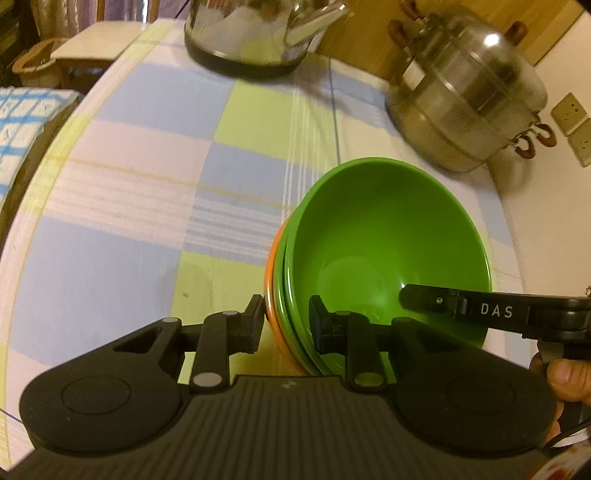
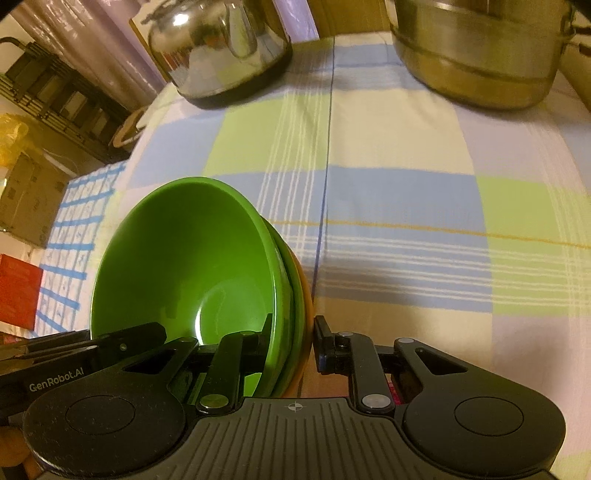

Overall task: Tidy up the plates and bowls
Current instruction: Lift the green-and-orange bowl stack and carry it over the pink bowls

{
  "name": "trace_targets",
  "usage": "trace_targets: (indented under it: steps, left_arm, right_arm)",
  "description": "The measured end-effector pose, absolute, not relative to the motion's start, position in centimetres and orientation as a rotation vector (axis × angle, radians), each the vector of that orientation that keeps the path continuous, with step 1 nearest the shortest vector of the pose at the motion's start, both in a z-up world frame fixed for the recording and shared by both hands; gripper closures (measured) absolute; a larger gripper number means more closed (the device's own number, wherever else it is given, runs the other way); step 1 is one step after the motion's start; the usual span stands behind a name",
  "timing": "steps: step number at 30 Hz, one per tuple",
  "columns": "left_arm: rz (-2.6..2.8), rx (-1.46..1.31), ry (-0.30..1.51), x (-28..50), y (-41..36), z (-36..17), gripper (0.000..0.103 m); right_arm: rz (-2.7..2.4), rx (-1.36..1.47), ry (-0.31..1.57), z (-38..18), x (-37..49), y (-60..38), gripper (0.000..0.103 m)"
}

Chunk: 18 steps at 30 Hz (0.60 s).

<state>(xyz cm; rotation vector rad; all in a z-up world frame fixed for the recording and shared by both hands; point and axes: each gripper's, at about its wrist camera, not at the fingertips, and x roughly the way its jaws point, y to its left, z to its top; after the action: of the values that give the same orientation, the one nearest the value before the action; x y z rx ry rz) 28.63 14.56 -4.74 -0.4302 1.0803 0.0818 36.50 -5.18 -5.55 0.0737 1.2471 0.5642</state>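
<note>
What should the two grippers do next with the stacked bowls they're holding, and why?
Probably keep the bowl stack level and carry it to a bare patch of the checked tablecloth. The left gripper and right gripper each pinch opposite rims, and the kettle and steamer pot crowd the far edge.

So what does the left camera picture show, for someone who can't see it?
The left gripper pinches the rim of a stack of bowls, green on top, orange underneath. The right gripper reaches into the top bowl. Behind, on a checked tablecloth, sit a shiny kettle and a lidded pot.
</note>
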Motion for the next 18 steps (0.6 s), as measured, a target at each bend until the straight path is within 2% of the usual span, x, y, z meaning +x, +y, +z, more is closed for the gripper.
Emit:
trace_targets:
  steps: [11,18]
  left_arm:
    - [-0.011,-0.384,1.022,27.2,10.1,1.2,0.08]
    - [-0.073,-0.374,1.034,25.7,6.0,2.0,0.08]
  right_arm:
    - [0.508,0.095,1.162,1.2,34.5,-9.5,0.084]
    - [0.452,0.105,1.143,3.4,32.0,-13.8,0.084]
